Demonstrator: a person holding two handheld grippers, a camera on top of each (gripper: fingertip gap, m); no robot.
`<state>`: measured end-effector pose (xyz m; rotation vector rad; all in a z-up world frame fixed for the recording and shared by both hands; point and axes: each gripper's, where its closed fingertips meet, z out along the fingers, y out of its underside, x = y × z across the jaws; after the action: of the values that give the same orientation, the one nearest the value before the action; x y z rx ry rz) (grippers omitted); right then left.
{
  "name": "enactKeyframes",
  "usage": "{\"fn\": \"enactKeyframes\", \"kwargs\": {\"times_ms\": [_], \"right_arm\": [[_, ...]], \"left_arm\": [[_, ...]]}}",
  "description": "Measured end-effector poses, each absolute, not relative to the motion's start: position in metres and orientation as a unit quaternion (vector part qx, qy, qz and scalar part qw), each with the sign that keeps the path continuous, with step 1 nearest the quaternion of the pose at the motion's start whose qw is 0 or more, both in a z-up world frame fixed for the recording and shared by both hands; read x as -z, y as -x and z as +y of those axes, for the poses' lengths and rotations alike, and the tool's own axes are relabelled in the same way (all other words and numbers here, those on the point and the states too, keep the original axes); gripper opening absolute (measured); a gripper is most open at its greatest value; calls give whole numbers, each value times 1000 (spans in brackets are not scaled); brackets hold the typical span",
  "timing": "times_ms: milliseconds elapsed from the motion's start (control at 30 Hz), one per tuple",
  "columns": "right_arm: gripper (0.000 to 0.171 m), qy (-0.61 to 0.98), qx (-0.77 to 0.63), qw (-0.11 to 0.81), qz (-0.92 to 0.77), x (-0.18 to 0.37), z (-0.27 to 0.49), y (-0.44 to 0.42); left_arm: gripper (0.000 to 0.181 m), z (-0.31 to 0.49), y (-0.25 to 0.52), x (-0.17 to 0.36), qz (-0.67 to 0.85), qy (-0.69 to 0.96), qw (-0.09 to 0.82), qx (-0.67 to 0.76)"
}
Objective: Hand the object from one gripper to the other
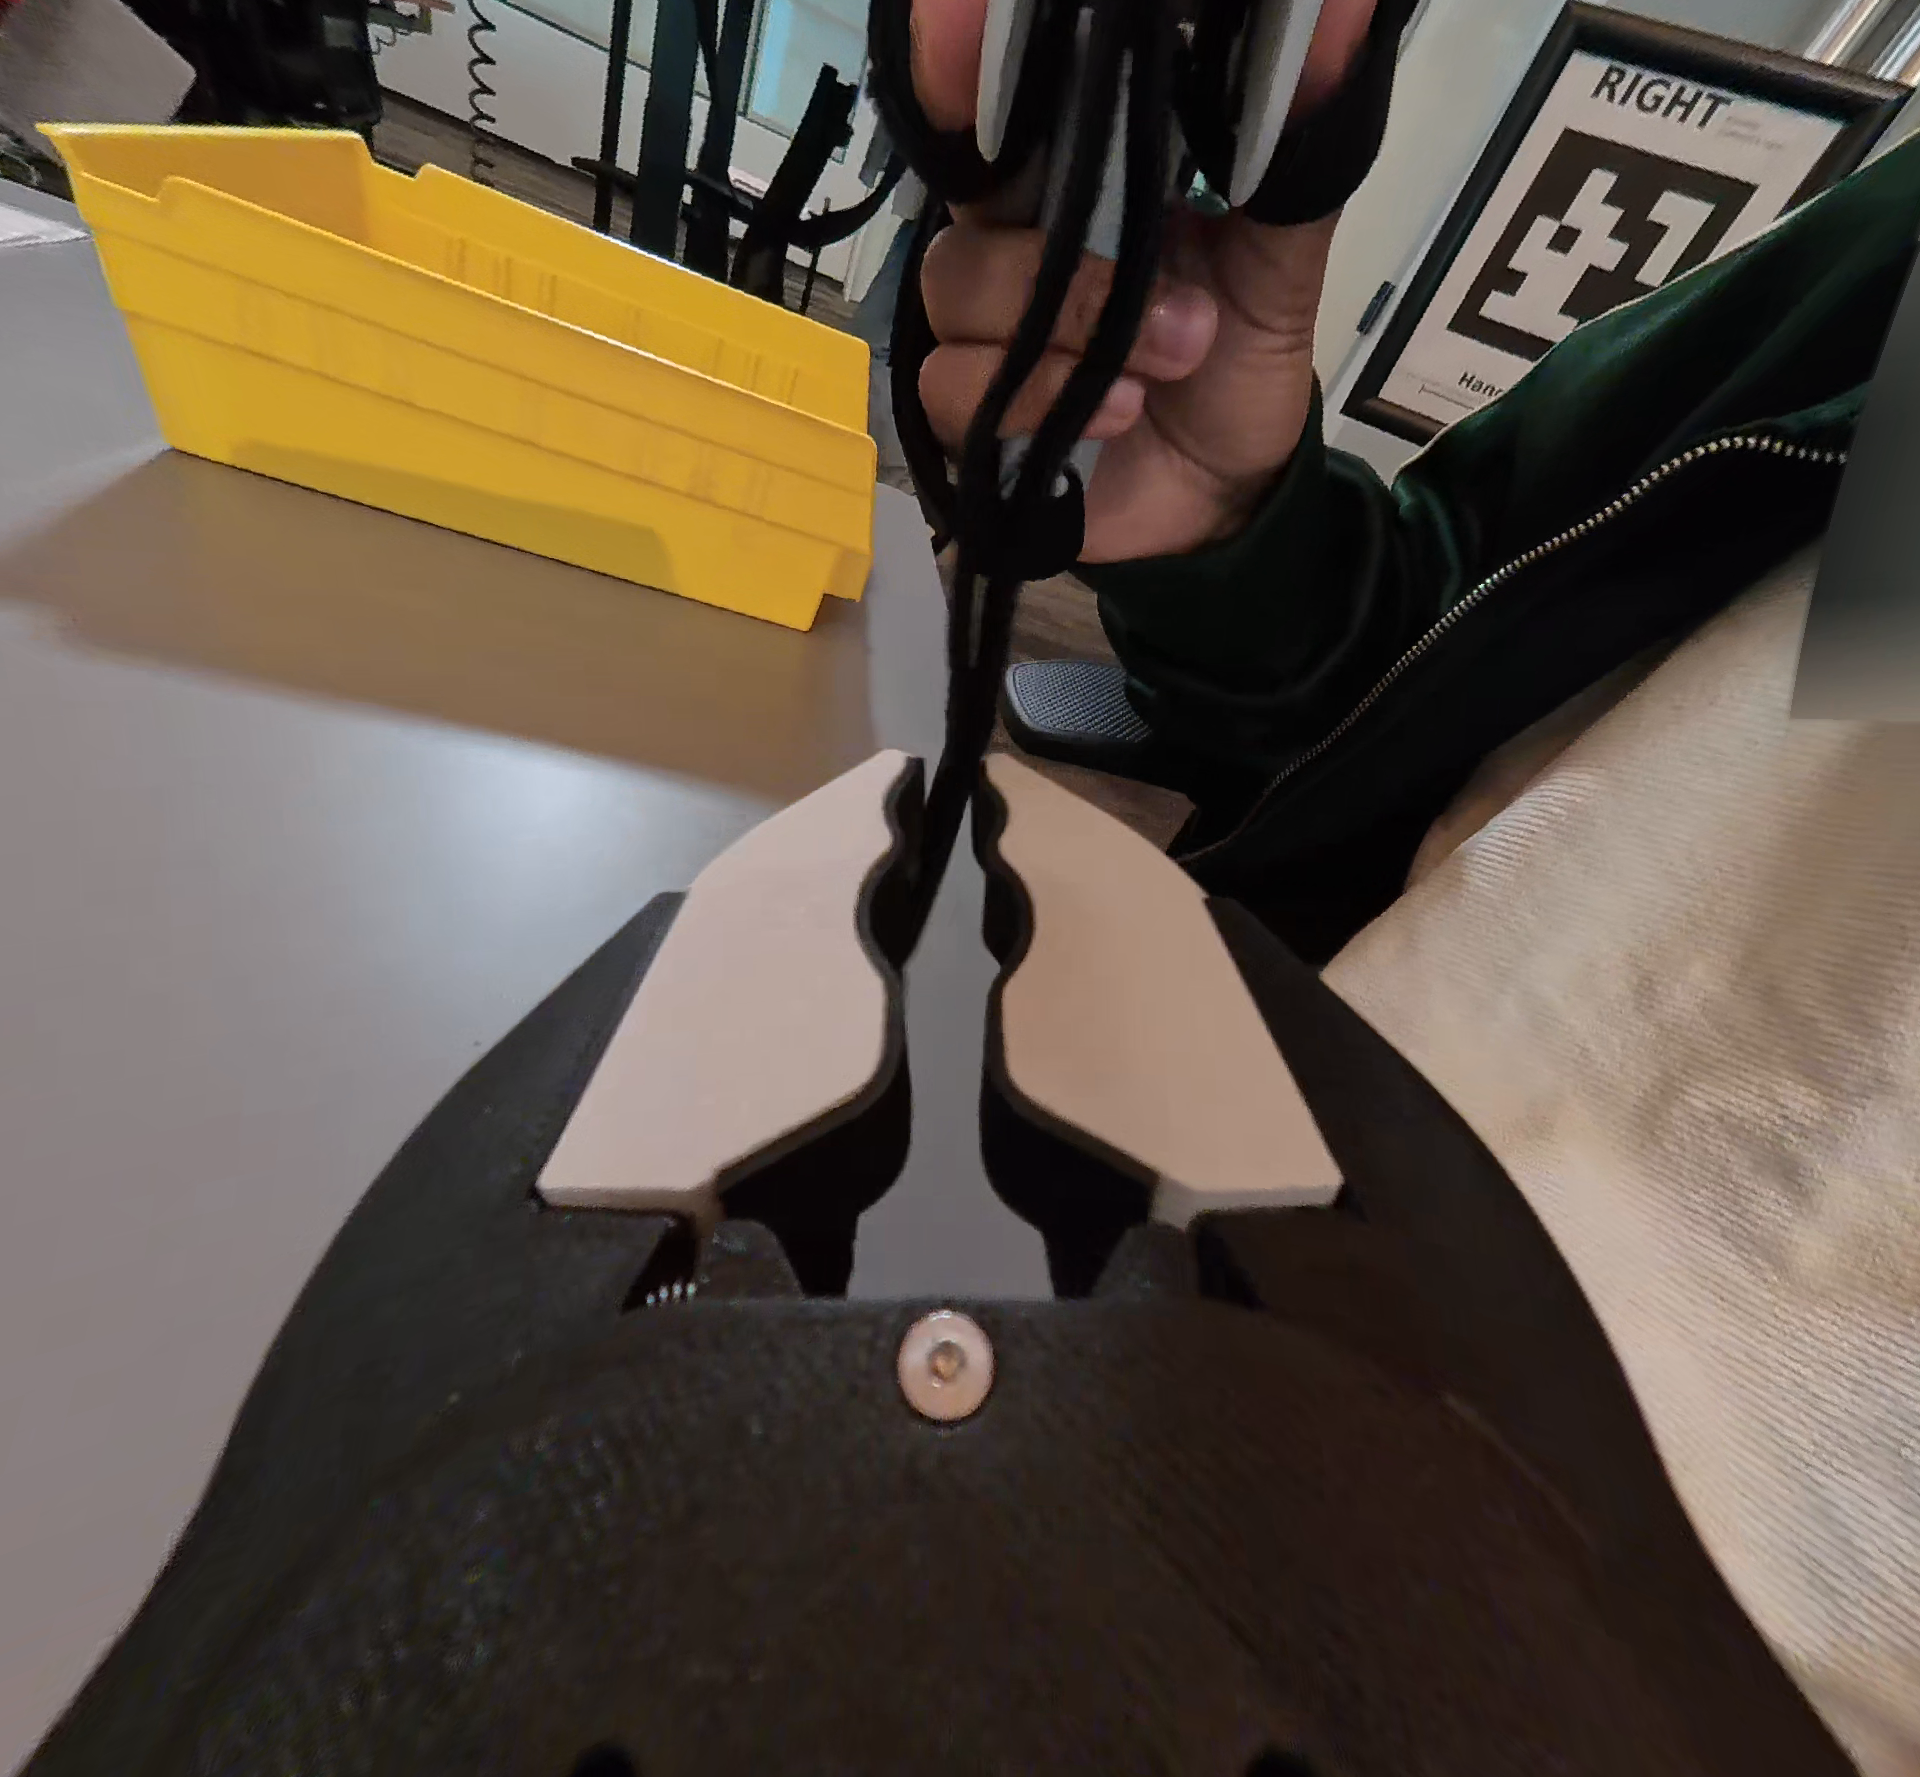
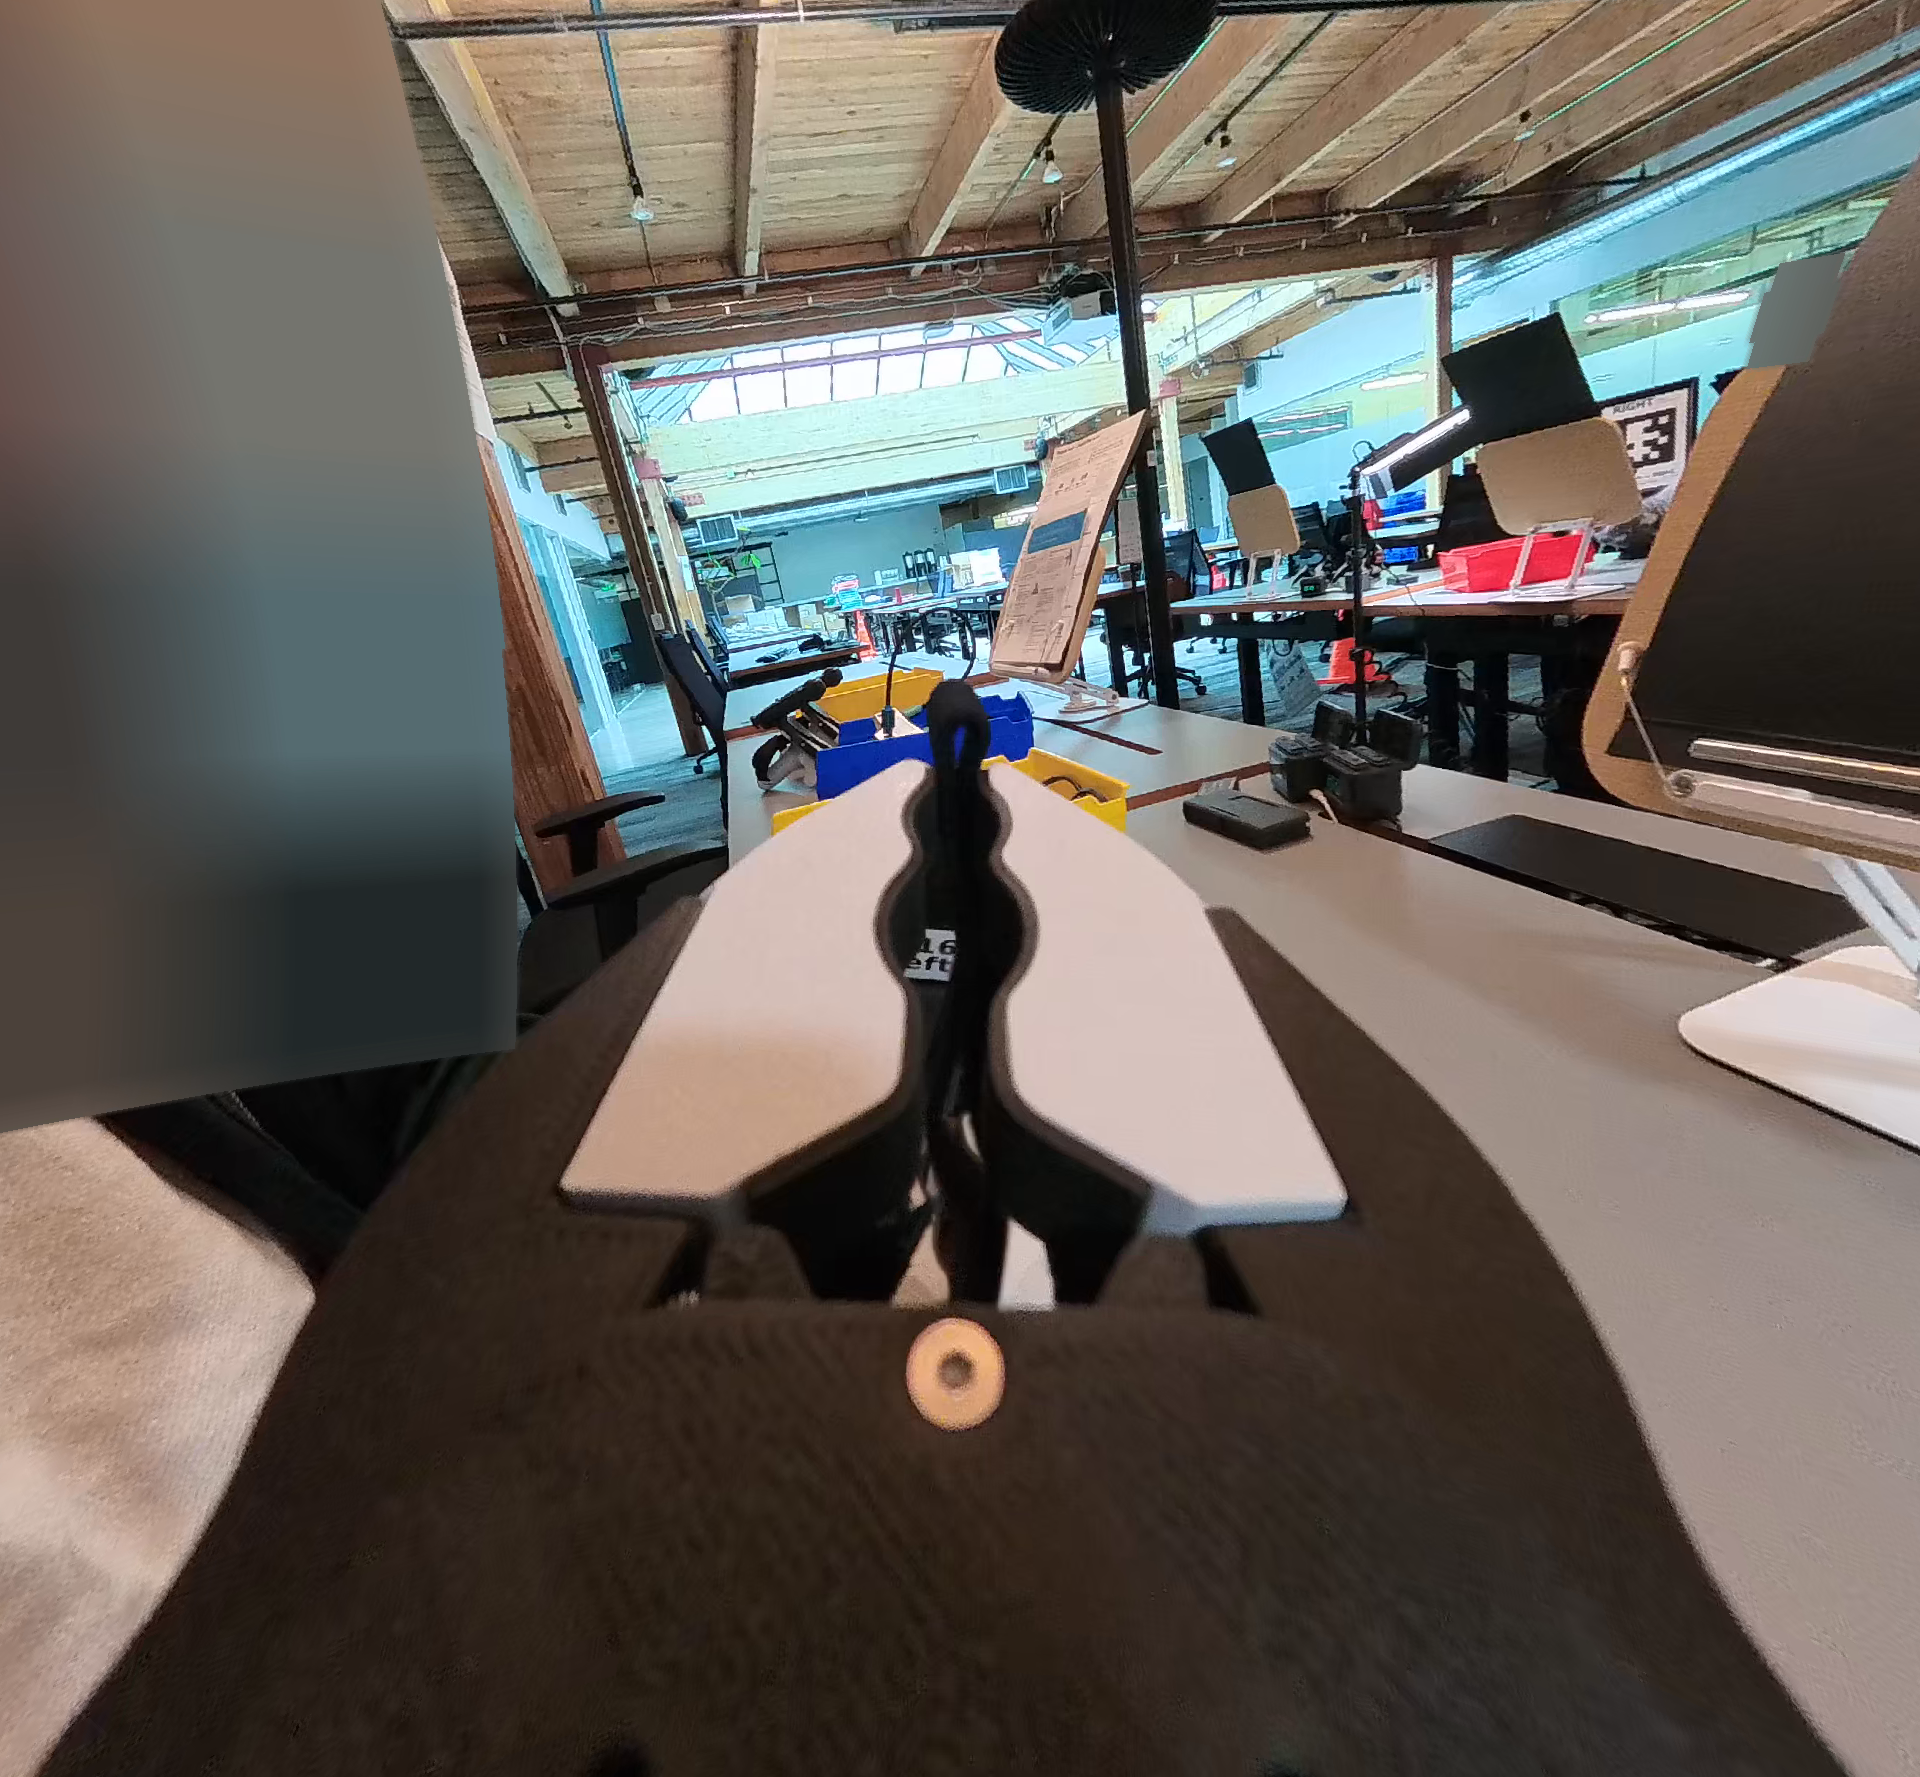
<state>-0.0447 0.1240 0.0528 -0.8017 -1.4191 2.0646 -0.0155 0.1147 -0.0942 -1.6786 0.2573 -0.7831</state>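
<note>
Left wrist view: the left hand-held gripper (image 1: 945,782) sits low in the middle of the frame with its fingers nearly together, pinching a bundle of black cord (image 1: 977,584). The cord runs straight up to the right hand-held gripper (image 1: 1127,158) at top centre, gripped by a person's hand (image 1: 1174,356) in a dark green sleeve. A yellow bin (image 1: 499,377) sits on the grey tabletop (image 1: 312,896) at left. In the right wrist view, the right hand-held gripper (image 2: 961,777) is clamped on the same black cord (image 2: 956,896), mid-frame.
</note>
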Motion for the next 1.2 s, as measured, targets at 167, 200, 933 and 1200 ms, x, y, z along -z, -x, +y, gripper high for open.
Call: {"fn": "enactKeyframes", "kwargs": {"times_ms": [167, 200, 933, 1200], "right_arm": [[25, 318, -756, 260, -510, -53, 130, 51], [36, 328, -754, 258, -507, -51, 133, 53], [39, 405, -718, 88, -559, 68, 95, 88], [15, 382, -695, 68, -605, 84, 68, 81]], "left_arm": [[3, 113, 14, 87, 111, 712, 599, 348], [3, 112, 15, 85, 109, 709, 602, 351], [2, 98, 82, 47, -18, 624, 706, 335], [2, 101, 77, 46, -25, 616, 708, 344]]}}
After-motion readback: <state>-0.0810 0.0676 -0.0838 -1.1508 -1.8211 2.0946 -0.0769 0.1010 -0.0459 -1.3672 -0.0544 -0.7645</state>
